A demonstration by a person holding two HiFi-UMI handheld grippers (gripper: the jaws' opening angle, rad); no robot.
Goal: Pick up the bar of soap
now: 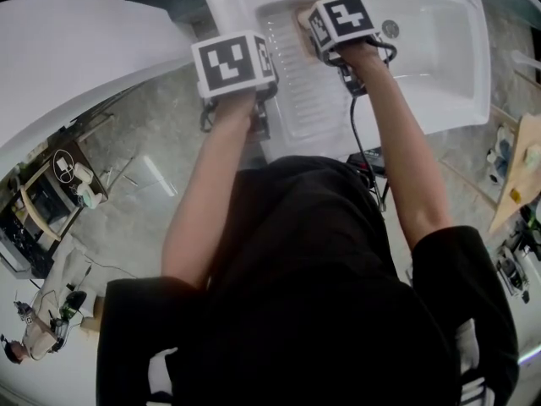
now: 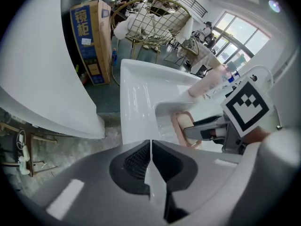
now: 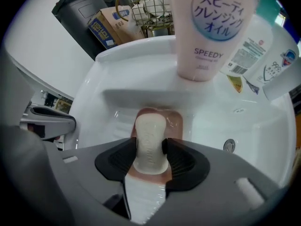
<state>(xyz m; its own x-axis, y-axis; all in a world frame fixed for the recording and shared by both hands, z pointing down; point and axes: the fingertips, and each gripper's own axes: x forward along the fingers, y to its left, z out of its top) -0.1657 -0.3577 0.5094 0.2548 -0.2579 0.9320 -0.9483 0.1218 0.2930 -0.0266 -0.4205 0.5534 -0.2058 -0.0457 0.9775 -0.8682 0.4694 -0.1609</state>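
**Right claw straddling the soap**

The bar of soap lies in its pink dish at the back of the sink, below a pink bottle. I have my right claw spread wide, with one pad on each flank of the bar. As I judge it, there's no squeeze yet. My left claw is pinched together on nothing and parked at the sink's rim, out of the way. Both forearms reach forward, the right one deeper.

The head view looks steeply down from above onto the white sink. The right gripper view sits close inside the basin, facing its back rim. The left gripper view crosses the same sink from its near left corner, catching the right hand-held gripper.
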